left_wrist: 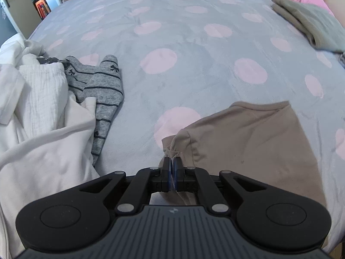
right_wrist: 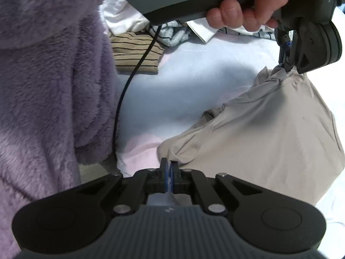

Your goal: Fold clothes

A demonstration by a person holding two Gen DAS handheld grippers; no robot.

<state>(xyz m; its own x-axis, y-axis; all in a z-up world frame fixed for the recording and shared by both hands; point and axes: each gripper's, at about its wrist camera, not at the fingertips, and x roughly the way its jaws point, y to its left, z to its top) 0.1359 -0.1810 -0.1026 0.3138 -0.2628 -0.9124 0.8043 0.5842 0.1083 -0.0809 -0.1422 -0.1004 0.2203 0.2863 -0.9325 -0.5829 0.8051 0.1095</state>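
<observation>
Beige fabric, a plain T-shirt (left_wrist: 254, 142) of soft jersey with a stitched sleeve seam, lies at the near edge of the bed (left_wrist: 194, 43), partly lifted and bunched into creases where it is gripped. The left tool (left_wrist: 172, 168) has its blue-padded jaws pressed together on a pinch of the shirt's edge near the sleeve. The right tool (right_wrist: 170, 170) is likewise clamped tight on another bunched edge of the same shirt, which drapes taut between the two grips in the right wrist view. A hand (right_wrist: 248, 10) grips the left tool's handle there, beside a fluffy lilac sleeve (right_wrist: 49, 86). The bed wears a grey cover with pink dots. Toward its left edge sits a pile of white garments (left_wrist: 38, 112) over a grey striped top (left_wrist: 103, 86); an olive folded garment (left_wrist: 310, 26) lies at the far right corner.
</observation>
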